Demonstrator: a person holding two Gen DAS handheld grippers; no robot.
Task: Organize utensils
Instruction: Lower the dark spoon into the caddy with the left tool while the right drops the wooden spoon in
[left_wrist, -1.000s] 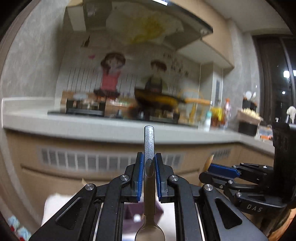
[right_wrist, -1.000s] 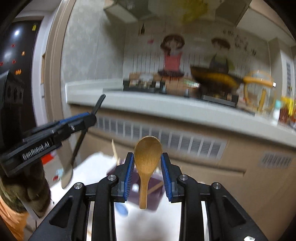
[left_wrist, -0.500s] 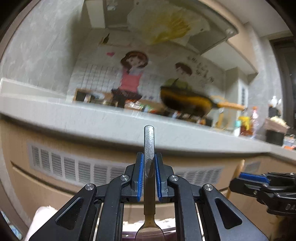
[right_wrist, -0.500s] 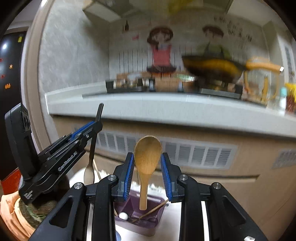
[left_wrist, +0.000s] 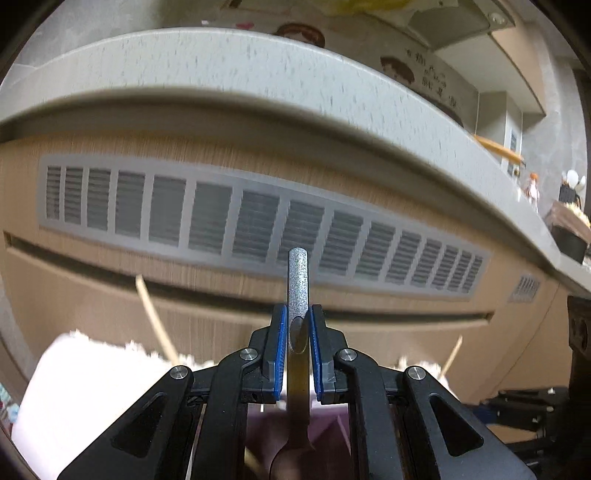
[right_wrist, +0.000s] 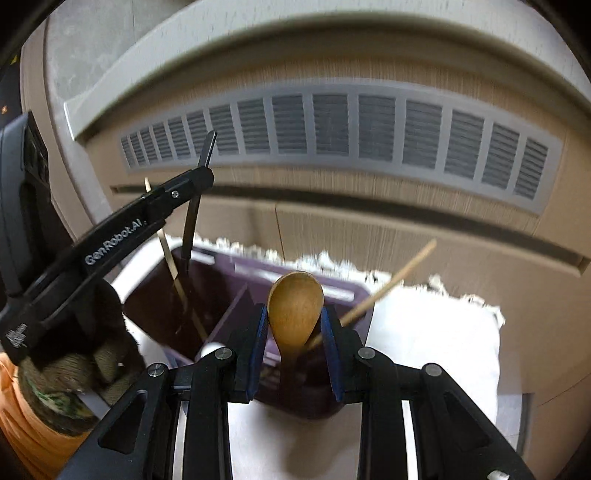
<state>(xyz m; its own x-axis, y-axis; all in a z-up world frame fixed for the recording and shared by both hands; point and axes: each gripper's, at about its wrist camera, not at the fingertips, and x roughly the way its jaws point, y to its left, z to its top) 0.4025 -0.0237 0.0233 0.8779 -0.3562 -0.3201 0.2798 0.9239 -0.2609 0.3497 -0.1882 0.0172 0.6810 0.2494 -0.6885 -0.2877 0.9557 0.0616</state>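
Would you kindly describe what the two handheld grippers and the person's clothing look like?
Both the left gripper and the right gripper are black, with triangular cut-outs, silver screws and blue pads lining the jaws. The left one bears white "GenRobot.AI" lettering. A mottled green-brown glove and orange sleeve show.

A white cloth (right_wrist: 436, 332) with a frayed, tufted far edge covers the surface that carries everything; whatever lies beneath the cloth cannot be made out. Directly on the cloth stands a dark purple utensil holder (right_wrist: 343, 291), open at the top and split by an inner divider into compartments. The holder sits near the cloth's far edge, in front of a wood-grain cabinet face. In the left wrist view the cloth (left_wrist: 74, 380) spreads pale and bare to the left of the holder (left_wrist: 332, 424).
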